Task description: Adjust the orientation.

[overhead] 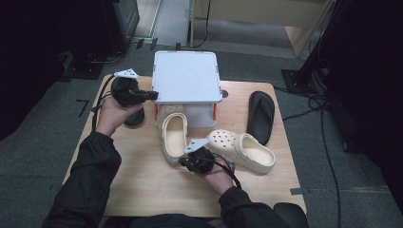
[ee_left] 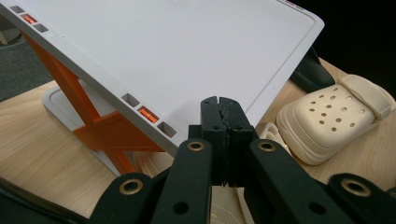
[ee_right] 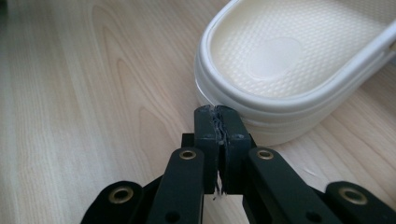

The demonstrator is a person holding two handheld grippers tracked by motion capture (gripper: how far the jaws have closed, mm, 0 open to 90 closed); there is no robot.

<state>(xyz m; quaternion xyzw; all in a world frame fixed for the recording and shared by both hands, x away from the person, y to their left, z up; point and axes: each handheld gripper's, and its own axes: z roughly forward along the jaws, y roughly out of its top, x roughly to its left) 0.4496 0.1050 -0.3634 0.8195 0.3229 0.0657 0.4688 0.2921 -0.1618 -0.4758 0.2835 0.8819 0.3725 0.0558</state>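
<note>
Two cream clogs lie on the wooden table (overhead: 142,185). One clog (overhead: 174,135) points its toe under the white shoe rack (overhead: 186,76); its heel (ee_right: 280,56) rises just beyond my right gripper (ee_right: 218,112), which is shut and empty. In the high view the right gripper (overhead: 182,161) hovers by that heel. The second clog (overhead: 244,149) lies to the right, its holed toe (ee_left: 327,121) facing left. My left gripper (overhead: 153,95) is shut on nothing at the rack's left edge, its jaws (ee_left: 225,105) pressed together before the rack's white top (ee_left: 187,51).
A black flip-flop (overhead: 261,116) lies at the table's right, beside the rack. Another dark sandal (overhead: 135,118) sits under the left hand. The rack stands on orange supports (ee_left: 107,133). Cables run over the grey floor (overhead: 323,142) to the right.
</note>
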